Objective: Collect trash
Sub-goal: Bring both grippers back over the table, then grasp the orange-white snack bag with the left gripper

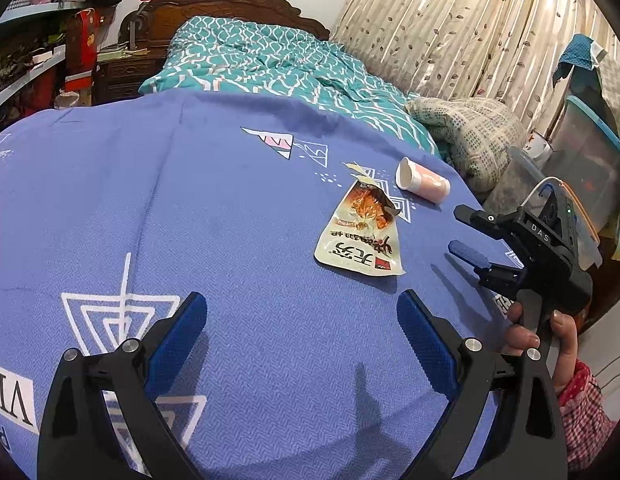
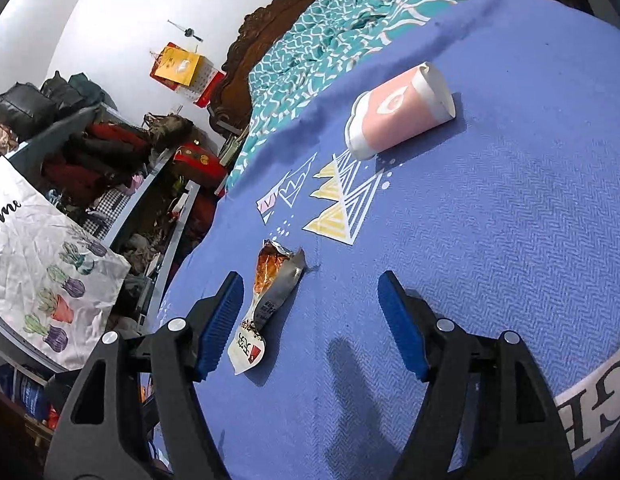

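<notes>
A torn snack wrapper [image 1: 360, 232] lies flat on the blue bedsheet [image 1: 229, 220]. Just beyond it a pink and white paper cup [image 1: 422, 180] lies on its side. My left gripper [image 1: 301, 320] hovers over bare sheet in front of the wrapper, open and empty. My right gripper [image 1: 454, 228], held by a hand [image 1: 550, 336], comes in from the right beside the wrapper. In the right wrist view the right gripper [image 2: 310, 304] is open. The wrapper [image 2: 269, 296] lies between its fingers, close to the left pad [image 2: 221, 320], which does not press on it. The cup [image 2: 398, 112] lies farther off.
A teal patterned quilt [image 1: 269, 64] covers the far end of the bed below a carved wooden headboard [image 1: 229, 4]. Cluttered shelves [image 1: 33, 68] stand left of the bed. Curtains [image 1: 470, 28] and plastic bins [image 1: 582, 160] stand at the right. A printed tote bag [image 2: 41, 264] hangs by the shelves.
</notes>
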Demonstrator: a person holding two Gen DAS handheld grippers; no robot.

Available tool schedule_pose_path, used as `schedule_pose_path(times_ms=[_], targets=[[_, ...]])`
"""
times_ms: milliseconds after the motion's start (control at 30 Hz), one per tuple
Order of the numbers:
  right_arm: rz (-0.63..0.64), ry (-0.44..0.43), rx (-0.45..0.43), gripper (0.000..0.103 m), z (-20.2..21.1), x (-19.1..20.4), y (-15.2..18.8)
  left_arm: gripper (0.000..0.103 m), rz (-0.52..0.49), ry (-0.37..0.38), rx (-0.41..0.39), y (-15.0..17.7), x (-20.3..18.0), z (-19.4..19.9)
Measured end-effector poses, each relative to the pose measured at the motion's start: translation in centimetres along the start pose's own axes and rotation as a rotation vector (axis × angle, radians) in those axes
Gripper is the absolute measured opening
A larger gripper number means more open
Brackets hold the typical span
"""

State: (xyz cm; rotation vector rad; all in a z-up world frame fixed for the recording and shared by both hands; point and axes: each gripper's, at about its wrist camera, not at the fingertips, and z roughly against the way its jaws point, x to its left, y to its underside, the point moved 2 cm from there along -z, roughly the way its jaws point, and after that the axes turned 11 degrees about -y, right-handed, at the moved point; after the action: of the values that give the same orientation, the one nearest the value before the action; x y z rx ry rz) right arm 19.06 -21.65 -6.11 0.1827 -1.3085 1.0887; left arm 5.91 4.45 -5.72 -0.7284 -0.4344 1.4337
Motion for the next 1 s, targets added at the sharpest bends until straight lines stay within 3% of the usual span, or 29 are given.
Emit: schedule_pose_path(times_ms=[333, 533, 633, 767, 867, 1000], targets=[[-0.008, -0.002, -0.011, 0.071, 2.1, -0.3, 0.5, 0.092, -0.002, 0.006, 0.002, 0.1, -0.3, -0.1], [-0.026, -0.015, -0.036, 0.071, 3.3, -1.0, 0.4, 0.092, -0.03, 0.111, 0.061, -0.4, -1.8, -1.0], [-0.031, -0.034, -0.036, 0.071, 3.6, -1.1, 0.3, 0.092, -0.051, 0.129, 0.079, -2.0, -3.7, -1.7], [-0.039, -0.062, -0.035, 0.071, 4.1, -1.4, 0.2, 0.093, -0.144, 0.071, 0.07, -4.0, -7.3, -3.7], [-0.052, -0.091, -0.038, 0.071, 4.6, -1.6, 0.0, 0.093, -0.227, 0.033, 0.113, -4.1, -9.7, -6.3], [-0.06, -0.112, -0.037, 0.071, 4.9, -1.6, -0.1, 0.094, -0.374, -0.123, 0.126, -3.9, -11.9, -10.2]])
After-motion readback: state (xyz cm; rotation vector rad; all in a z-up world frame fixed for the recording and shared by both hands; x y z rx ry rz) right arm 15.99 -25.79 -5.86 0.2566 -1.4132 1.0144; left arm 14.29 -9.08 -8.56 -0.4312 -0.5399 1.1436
